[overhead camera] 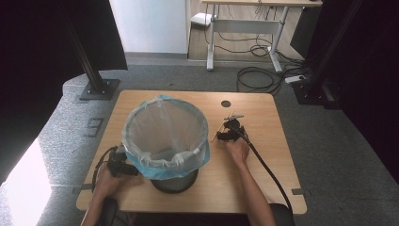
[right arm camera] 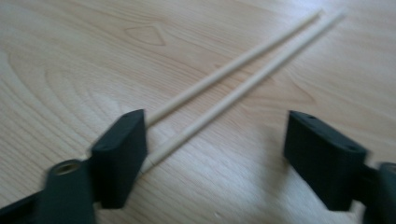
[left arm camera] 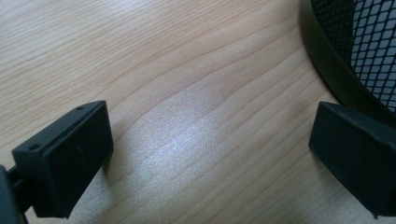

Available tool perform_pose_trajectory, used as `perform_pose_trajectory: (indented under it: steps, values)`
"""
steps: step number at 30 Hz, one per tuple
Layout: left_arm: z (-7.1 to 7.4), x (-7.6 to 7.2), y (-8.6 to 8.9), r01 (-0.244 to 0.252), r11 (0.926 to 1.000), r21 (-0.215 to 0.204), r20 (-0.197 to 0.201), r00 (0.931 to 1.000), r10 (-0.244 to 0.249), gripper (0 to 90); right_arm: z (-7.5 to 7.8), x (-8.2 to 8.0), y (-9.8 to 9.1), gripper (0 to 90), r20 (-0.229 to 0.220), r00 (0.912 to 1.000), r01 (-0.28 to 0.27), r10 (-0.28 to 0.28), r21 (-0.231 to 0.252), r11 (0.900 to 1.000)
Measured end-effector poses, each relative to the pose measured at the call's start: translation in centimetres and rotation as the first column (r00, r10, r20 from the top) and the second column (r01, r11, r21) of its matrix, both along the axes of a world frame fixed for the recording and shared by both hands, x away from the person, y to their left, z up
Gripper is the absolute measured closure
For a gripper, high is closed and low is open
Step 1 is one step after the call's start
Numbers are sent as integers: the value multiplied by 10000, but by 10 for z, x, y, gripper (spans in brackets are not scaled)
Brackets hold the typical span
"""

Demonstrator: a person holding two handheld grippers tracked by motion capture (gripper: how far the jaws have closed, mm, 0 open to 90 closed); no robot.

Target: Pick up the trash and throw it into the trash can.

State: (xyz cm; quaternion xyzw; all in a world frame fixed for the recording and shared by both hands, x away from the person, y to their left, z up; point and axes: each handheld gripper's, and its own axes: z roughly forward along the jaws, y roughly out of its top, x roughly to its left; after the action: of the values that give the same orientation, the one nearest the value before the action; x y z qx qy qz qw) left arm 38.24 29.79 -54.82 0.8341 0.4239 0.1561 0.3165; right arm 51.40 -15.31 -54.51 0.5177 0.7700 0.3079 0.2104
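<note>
Two wooden sticks (right arm camera: 243,74) on worktop (overhead camera: 263,155), centre-right of frame, uncollected. Lined bin (overhead camera: 165,136) apparently empty. Right tongs (right arm camera: 215,154) apart over sticks; left tongs (left arm camera: 205,158) apart, empty. Likely just starting.

From above I see my wooden table (overhead camera: 263,155) with a round bin (overhead camera: 165,136) standing left of its middle, lined with a pale plastic bag (overhead camera: 162,123) whose blue edge folds over the rim. My left gripper (overhead camera: 120,165) sits low at the near left, just beside the bin's base, my left hand (overhead camera: 107,181) behind it; its jaws are too dark to read from here. My right gripper (overhead camera: 229,129) rests right of the bin, with my right hand (overhead camera: 237,149) holding it and its black cable (overhead camera: 270,174) trailing back to the near edge. Thin pale sticks (overhead camera: 234,116) lie by its tip. A small dark hole (overhead camera: 226,103) marks the far side of the table.
</note>
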Motion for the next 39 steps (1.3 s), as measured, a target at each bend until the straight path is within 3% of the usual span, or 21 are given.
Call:
perform_pose_trajectory:
  steps: [1,4,5,6,16,23,27,39]
  values:
    - [0,0,0,0,10000,0,0,10000,0,0,0,0,0,304,0,10000,0,0,0,10000]
    - [0,0,0,1,10000,4,3,10000,-1,0,3,-5,-9,445,33,10000,39,-38,-183,9998]
    - [0,0,0,0,10000,0,2,10000,0,0,4,-9,-18,514,-206,9994,266,-266,28,9996]
    - [0,0,0,-4,10000,0,3,10000,4,0,4,-9,-18,514,-206,9994,266,-266,28,9996]
    - [0,0,0,-7,10000,12,8,10000,7,0,3,-38,-79,835,-64,9907,1360,-1359,52,9907]
    - [0,0,0,-7,10000,10,8,10000,7,0,6,-51,-87,847,-89,9949,997,-1001,-371,9943]
    - [0,0,0,-7,10000,12,8,10000,7,0,10,-56,-91,847,7,9959,904,-904,-79,9959]
    - [0,0,0,-7,10000,12,9,10000,7,0,60,-87,-101,847,437,9989,154,-170,366,9992]
